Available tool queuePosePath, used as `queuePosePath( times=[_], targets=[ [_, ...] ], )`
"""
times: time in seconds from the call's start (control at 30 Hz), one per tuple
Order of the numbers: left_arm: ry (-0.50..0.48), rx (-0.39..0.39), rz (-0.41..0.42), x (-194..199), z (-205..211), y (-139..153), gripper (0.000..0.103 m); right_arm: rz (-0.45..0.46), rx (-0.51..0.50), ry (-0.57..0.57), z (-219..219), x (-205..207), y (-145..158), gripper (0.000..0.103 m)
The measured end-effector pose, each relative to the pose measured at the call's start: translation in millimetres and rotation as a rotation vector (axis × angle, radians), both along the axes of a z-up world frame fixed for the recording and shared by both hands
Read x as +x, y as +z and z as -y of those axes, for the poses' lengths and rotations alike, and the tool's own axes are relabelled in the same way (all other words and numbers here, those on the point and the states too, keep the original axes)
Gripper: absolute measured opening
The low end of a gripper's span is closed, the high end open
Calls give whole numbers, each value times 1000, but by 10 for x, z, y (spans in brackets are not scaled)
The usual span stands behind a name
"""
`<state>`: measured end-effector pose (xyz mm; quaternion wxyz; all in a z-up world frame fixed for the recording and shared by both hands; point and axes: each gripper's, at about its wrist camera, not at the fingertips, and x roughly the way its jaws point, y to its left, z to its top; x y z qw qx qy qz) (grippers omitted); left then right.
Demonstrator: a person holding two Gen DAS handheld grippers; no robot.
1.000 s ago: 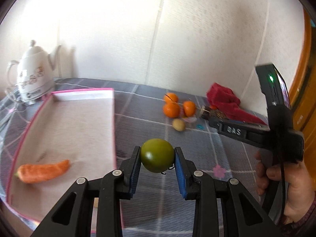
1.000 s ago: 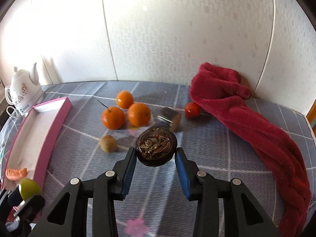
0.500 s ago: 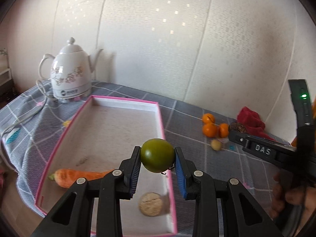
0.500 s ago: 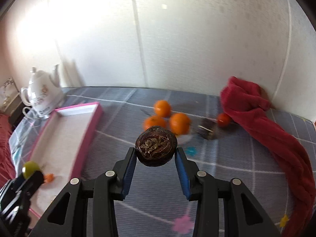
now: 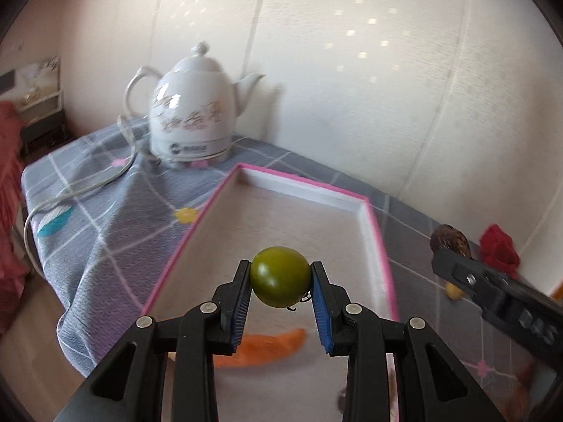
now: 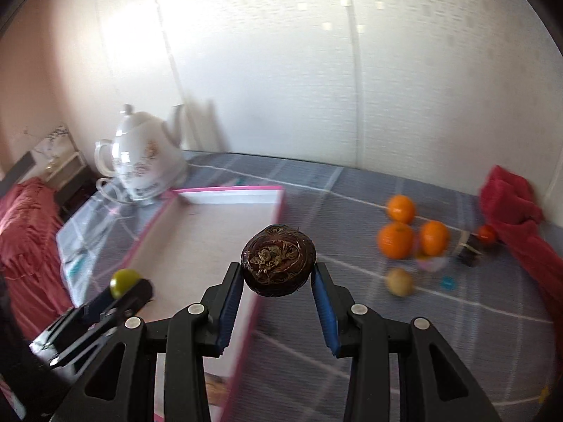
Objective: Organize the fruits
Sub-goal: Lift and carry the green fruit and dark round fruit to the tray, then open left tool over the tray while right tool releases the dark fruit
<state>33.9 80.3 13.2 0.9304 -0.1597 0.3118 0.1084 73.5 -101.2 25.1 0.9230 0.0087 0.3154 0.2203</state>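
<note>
My left gripper (image 5: 280,279) is shut on a round green fruit (image 5: 279,276), held above the pink-rimmed tray (image 5: 380,242). An orange carrot (image 5: 267,348) lies on the tray floor just below the fruit. My right gripper (image 6: 278,274) is shut on a dark brown wrinkled fruit (image 6: 278,263) over the tray's right rim (image 6: 278,211). That gripper also shows at the right of the left wrist view, with the brown fruit (image 5: 450,241) at its tip. The left gripper (image 6: 125,286) with the green fruit (image 6: 124,280) appears low on the left in the right wrist view.
A white kettle (image 5: 190,119) with its cord stands behind the tray near the cloth's far left corner. Three oranges (image 6: 397,239), a small tan fruit (image 6: 399,281), a red tomato (image 6: 487,234) and a red towel (image 6: 517,218) lie to the right on the checked cloth.
Both grippers have swung left with their fruits, from over the bare cloth to over the tray. The kettle has come closer and the oranges have slid off to the right.
</note>
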Motion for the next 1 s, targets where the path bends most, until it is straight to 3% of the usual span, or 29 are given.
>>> queuePosePath(
  times=[0.23, 0.3, 0.63, 1.0],
  targets=[
    [48, -15, -26, 1, -170, -77, 34, -55, 40, 150, -328, 12, -66, 42],
    [57, -21, -25, -18, -187, -87, 42, -59, 5, 165, -400, -11, -109, 42],
    [22, 36, -13, -53, -13, -52, 43, -69, -27, 92, -223, 28, -149, 42],
    [-1, 28, -12, -67, 38, -66, 43, -36, -59, 22, -66, 44, -132, 44]
  ],
)
